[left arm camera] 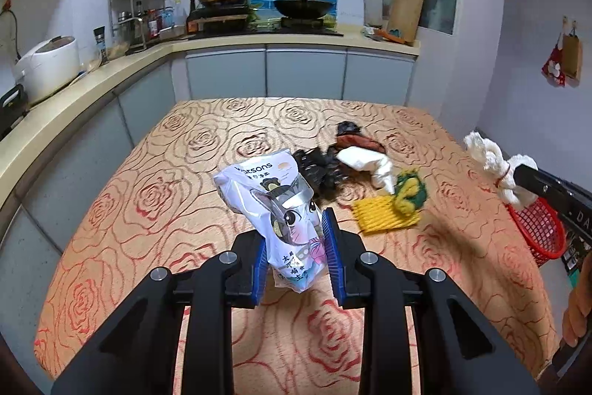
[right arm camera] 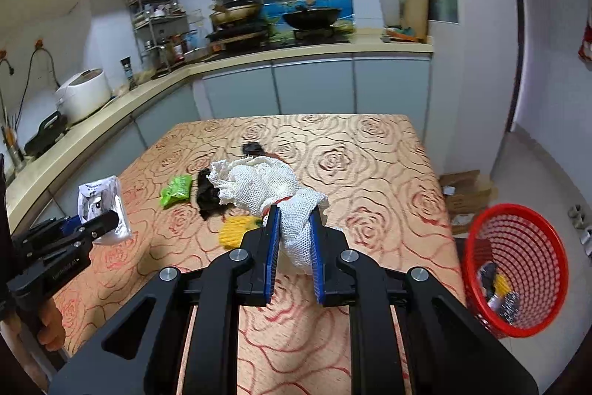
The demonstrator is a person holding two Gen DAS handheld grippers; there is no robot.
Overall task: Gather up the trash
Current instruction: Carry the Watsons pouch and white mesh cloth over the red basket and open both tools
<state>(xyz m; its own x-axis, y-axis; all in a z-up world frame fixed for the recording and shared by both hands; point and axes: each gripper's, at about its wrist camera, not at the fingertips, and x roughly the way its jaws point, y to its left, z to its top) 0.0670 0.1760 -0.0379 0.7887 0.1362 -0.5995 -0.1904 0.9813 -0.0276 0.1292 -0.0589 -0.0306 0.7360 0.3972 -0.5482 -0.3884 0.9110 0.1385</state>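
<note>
While both hands are carrying trash above the rose-patterned table (right arm camera: 370, 180), the left gripper (left arm camera: 296, 239) is clenching a white printed plastic pouch (left arm camera: 273, 198) by its lower end, so most of the pouch is standing free above the blue pads. The right gripper (right arm camera: 294, 247) is pinching a white mesh net (right arm camera: 266, 184), its jaws pressed close on the bunched neck while the loose bulk is billowing out ahead of the fingers.

The red basket (right arm camera: 518, 265) is sitting on the floor off the table's right edge, already holding a few pieces. More trash is lying around the middle of the table: a yellow mesh sleeve (left arm camera: 384, 213), a green and yellow net (left arm camera: 409, 189), black crumpled wrappers (left arm camera: 318, 169), a white wad (left arm camera: 364, 161) and a green packet (right arm camera: 175, 189).

Several things could be going wrong from here. The slick pouch is being held only at one end and could be slipping or tipping out as the hand swings. The net's trailing folds could be snagging on the basket rim, or draping over it and leaving the net half outside on release. Both hands converging on one basket could be colliding, or knocking the light basket over.
</note>
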